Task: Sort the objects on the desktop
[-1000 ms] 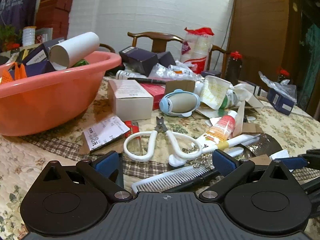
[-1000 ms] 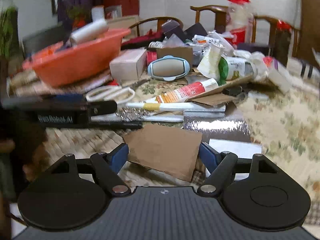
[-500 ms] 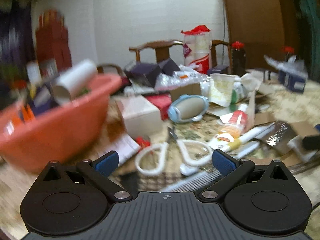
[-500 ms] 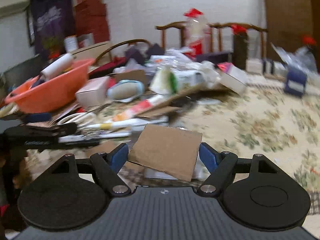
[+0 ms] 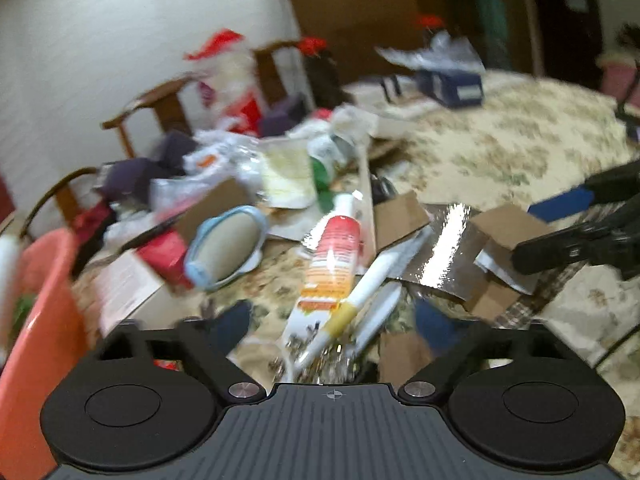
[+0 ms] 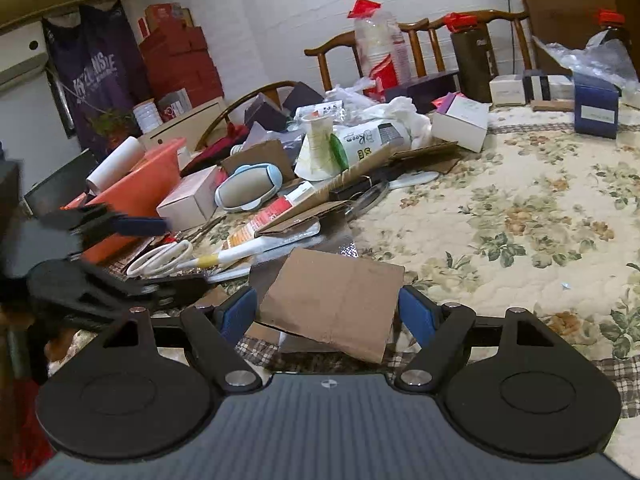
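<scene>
Since a second ago the left tool (image 5: 334, 326) has rolled and swung right: the orange plastic basin (image 5: 44, 312), then broad at left, is now a sliver. Its jaws are closing, pads touching nothing, above the red-and-white tube (image 5: 334, 256) and white pen (image 5: 370, 280) on the desk. The right tool (image 6: 326, 310) pinches a flat brown cardboard piece (image 6: 340, 296), tilted, near the desk's front.
</scene>
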The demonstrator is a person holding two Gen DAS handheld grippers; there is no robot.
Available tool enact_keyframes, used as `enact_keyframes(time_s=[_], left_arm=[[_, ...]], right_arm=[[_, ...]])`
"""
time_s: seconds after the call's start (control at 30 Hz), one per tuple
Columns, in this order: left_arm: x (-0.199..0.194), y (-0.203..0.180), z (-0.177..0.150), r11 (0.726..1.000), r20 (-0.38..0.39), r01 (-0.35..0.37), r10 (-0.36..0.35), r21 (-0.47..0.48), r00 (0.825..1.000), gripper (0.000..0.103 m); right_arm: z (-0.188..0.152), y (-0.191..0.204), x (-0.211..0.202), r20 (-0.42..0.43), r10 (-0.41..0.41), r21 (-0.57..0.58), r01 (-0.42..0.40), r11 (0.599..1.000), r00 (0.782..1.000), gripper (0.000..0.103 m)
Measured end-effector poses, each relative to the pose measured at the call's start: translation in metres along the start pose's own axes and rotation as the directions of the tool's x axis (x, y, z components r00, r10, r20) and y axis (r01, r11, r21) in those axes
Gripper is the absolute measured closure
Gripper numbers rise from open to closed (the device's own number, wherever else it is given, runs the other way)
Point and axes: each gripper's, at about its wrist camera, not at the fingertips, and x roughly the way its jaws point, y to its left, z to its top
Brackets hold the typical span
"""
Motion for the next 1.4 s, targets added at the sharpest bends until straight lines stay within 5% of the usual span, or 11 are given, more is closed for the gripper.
enact_keyframes(time_s=[0.03, 0.23, 0.43, 0.6, 0.9, 1.4], left_arm=[[0.014, 0.000, 0.004, 1.000, -0.048, 0.026, -0.026, 0.014, 0.998, 0.046], [0.028, -0.006, 0.019, 0.993, -0.080, 0.061, -0.053, 0.101, 0.995, 0.055], [0.018, -0.019, 0.010, 0.988, -0.064, -0.023, 0.033, 0.152, 0.997, 0.087], [0.018, 0.001, 0.004, 0.993, -0.025, -0.101, 0.099, -0.066, 0.995, 0.087], [0.014, 0.028, 0.003, 0.935, -0.010, -0.114, 0.118, -0.336, 0.993, 0.085], [-0.009, 0.039, 0.005, 0.904, 0.041, -0.189, 0.221, -0.383, 0.974, 0.098]], right_arm=[[0.000, -0.002, 0.000, 0.003, 0.006, 0.009, -0.006, 1.000, 1.000, 0.022], [0.001, -0.007, -0.002, 0.011, 0.039, 0.044, -0.039, 0.998, 0.999, 0.022], [0.001, -0.009, -0.003, 0.016, 0.051, 0.062, -0.052, 0.997, 0.999, 0.022], [0.001, -0.010, -0.004, 0.023, 0.047, 0.066, -0.049, 0.997, 0.999, 0.022], [0.000, -0.009, -0.004, 0.024, 0.041, 0.067, -0.043, 0.997, 0.999, 0.022], [0.000, -0.009, -0.004, 0.021, 0.032, 0.065, -0.033, 0.997, 0.999, 0.022]])
